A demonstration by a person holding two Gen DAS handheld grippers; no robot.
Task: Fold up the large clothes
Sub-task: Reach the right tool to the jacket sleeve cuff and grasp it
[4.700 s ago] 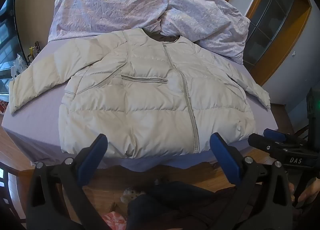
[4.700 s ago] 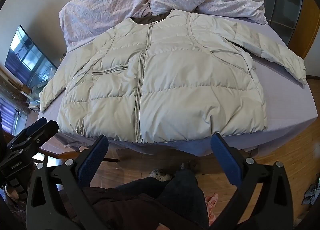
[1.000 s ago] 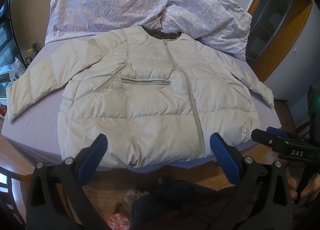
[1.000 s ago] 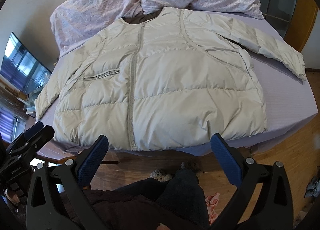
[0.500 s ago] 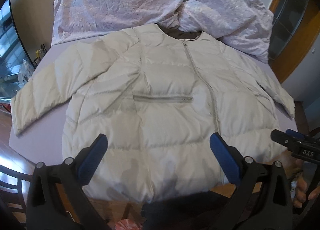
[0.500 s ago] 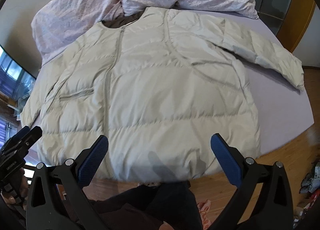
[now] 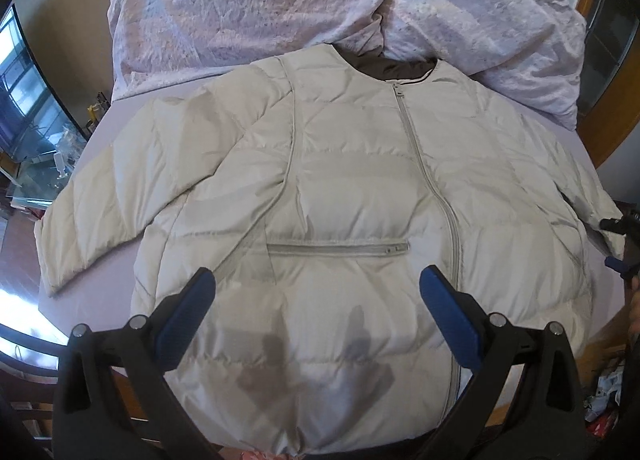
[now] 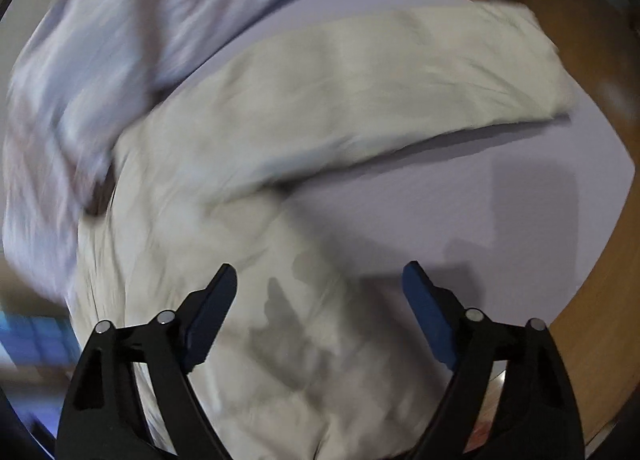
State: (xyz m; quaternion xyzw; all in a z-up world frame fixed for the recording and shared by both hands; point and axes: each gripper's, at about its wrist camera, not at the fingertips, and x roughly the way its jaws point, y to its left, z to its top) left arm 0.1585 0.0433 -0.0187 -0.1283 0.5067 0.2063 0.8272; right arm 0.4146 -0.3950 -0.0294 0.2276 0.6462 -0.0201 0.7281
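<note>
Bed [image 7: 104, 140] w/ lilac sheet is carrying everything. Cream puffer jacket [image 7: 360, 220] is lying flat on it, front up, zipped, both sleeves spreading out to the sides, hem reaching the near edge. Crumpled lilac duvet [image 7: 260, 8] is sitting bunched at the far end, touching the jacket's collar. Right view is blurring.

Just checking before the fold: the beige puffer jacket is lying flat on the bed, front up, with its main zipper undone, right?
Not quite. The left wrist view shows the jacket flat on the bed, front up, but its main zipper is closed from collar to hem.
</note>
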